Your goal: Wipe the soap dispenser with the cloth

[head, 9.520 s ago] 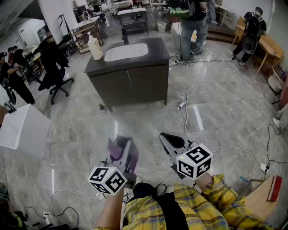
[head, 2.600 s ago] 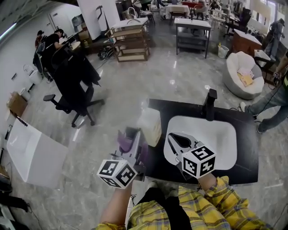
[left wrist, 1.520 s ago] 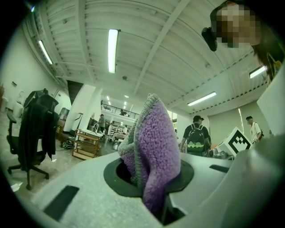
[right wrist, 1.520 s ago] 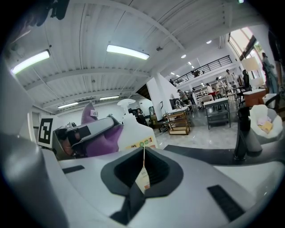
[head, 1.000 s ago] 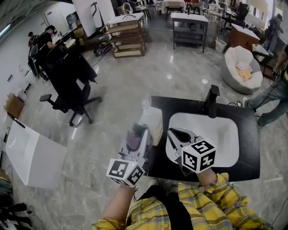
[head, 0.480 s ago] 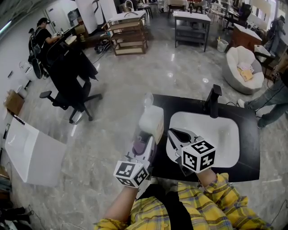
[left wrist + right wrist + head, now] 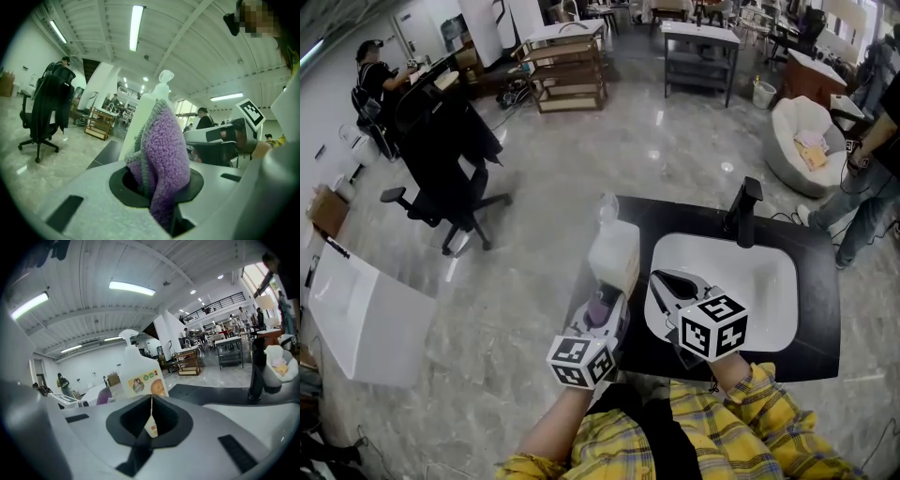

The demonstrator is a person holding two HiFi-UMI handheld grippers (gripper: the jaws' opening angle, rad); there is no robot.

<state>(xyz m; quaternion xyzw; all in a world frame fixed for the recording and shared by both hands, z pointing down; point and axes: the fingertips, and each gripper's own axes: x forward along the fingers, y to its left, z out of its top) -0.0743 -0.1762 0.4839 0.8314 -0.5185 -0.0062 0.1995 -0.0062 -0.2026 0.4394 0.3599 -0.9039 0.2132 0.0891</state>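
My left tongs (image 7: pixel 602 302) were clamped on a purple cloth (image 7: pixel 598 309), just beside the white soap dispenser (image 7: pixel 614 253) at the left edge of the desk (image 7: pixel 811 349). Nothing stood between them. My right tongs (image 7: pixel 662 279), closed and empty, hovered at the rim of the sink (image 7: pixel 769 281). I judged that a sideways push could tip the unsteadied bottle off the edge. Beyond were 1 black faucet (image 7: pixel 742 214) and 1 office chair (image 7: pixel 441 150).

Soap dispenser (image 7: pixel 615 255) on black countertop (image 7: pixel 821 323)
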